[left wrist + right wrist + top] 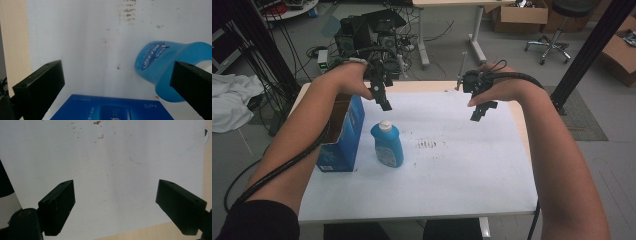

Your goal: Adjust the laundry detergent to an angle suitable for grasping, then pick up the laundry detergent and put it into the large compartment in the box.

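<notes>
A blue bottle (387, 145) with a white cap stands upright on the white table (452, 175), left of centre. Beside it on the left stands an open blue carton (343, 135). My left gripper (382, 97) hangs in the air above and behind both, open, with nothing between its jaws. The left gripper view looks down past those wide-apart jaws at the bottle (165, 67) and the carton top (110, 110). My right gripper (479, 110) hovers open over the far right of the table; in the right gripper view its jaws (115, 205) frame bare tabletop.
Brown smudges (429, 145) mark the table centre. Beyond the far edge are cables and equipment (367, 35), another table's legs (474, 35) and an office chair (557, 30). A black post (592, 50) rises at the right. White cloth (229, 100) lies on the floor at left.
</notes>
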`<act>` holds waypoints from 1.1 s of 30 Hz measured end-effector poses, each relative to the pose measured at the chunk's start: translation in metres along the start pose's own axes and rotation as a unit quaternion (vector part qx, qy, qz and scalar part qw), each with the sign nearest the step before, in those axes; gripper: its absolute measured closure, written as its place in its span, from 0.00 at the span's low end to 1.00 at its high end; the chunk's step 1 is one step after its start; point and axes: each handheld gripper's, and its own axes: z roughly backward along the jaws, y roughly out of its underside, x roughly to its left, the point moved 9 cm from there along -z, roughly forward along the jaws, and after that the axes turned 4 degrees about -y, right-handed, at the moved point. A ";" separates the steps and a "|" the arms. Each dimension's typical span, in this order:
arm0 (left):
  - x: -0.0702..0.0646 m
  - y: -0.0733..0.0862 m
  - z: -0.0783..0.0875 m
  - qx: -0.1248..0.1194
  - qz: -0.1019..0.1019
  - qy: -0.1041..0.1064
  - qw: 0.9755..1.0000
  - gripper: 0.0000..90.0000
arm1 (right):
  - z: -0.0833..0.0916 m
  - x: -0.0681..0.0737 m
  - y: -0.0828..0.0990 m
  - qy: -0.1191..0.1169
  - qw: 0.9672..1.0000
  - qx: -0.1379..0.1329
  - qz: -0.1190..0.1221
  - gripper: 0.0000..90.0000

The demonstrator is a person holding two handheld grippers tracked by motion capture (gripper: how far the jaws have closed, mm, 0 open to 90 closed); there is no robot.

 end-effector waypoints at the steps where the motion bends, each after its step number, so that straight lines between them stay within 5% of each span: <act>1: 0.000 0.000 0.000 0.000 0.001 0.000 1.000 0.00 | 0.000 0.000 0.000 0.000 1.000 0.000 0.000 0.18; 33: 0.007 -0.007 0.011 -0.010 -0.005 -0.009 1.000 0.00 | -0.005 -0.002 0.005 -0.003 1.000 -0.004 0.002 0.18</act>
